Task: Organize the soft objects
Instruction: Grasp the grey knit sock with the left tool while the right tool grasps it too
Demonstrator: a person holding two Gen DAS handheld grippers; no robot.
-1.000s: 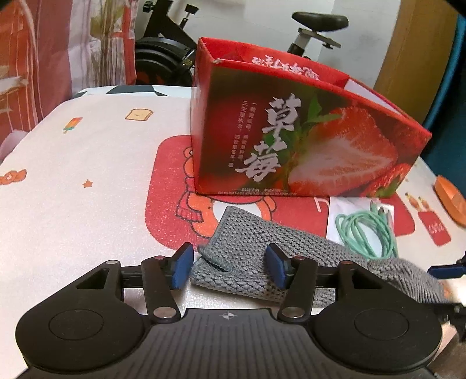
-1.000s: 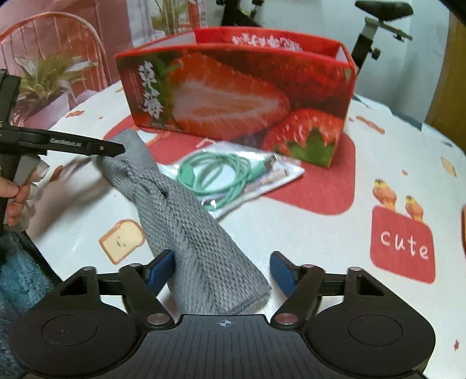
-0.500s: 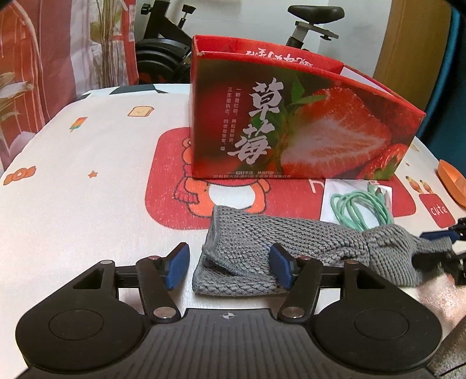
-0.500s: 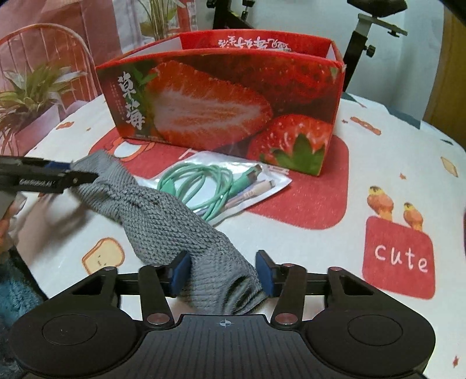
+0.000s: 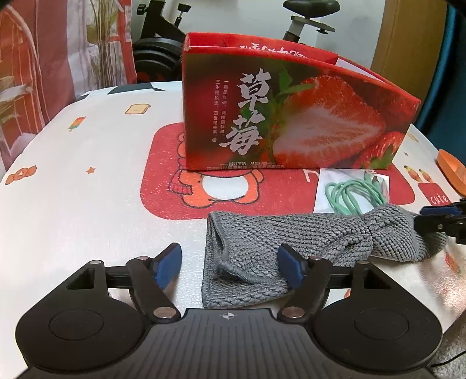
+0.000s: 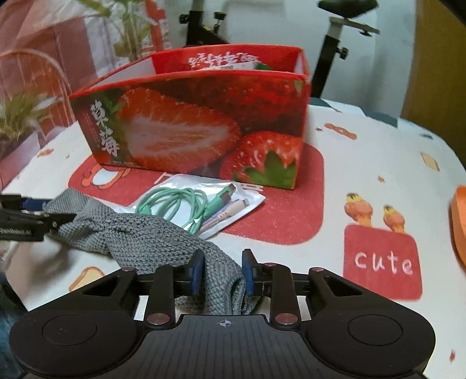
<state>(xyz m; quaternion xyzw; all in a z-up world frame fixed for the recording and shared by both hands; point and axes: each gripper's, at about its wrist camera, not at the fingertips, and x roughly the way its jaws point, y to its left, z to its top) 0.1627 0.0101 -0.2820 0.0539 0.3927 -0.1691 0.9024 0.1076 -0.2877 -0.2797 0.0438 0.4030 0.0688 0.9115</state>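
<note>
A grey knitted cloth (image 5: 291, 233) lies stretched across the patterned table in front of the red strawberry box (image 5: 291, 116). My left gripper (image 5: 230, 266) stands over one end of it with jaws opening; the cloth lies between the fingers, against the right pad (image 5: 291, 269) and well off the left one. At the other end, my right gripper (image 6: 222, 274) is closing, and the bunched grey cloth (image 6: 145, 236) fills the gap between both pads. Each gripper shows in the other's view: the right gripper (image 5: 428, 217) at the far right, the left gripper (image 6: 49, 211) at the far left.
A clear bag with a coiled green cable (image 6: 189, 204) lies between the cloth and the strawberry box (image 6: 189, 128). An orange object (image 5: 451, 172) sits at the table's right edge. An exercise bike (image 5: 305, 17) and a plant stand behind the table.
The right jaws have narrowed onto the cloth's end. The left jaws have widened, letting the cloth go. The cloth now lies lower and more stretched out between the two grippers.
</note>
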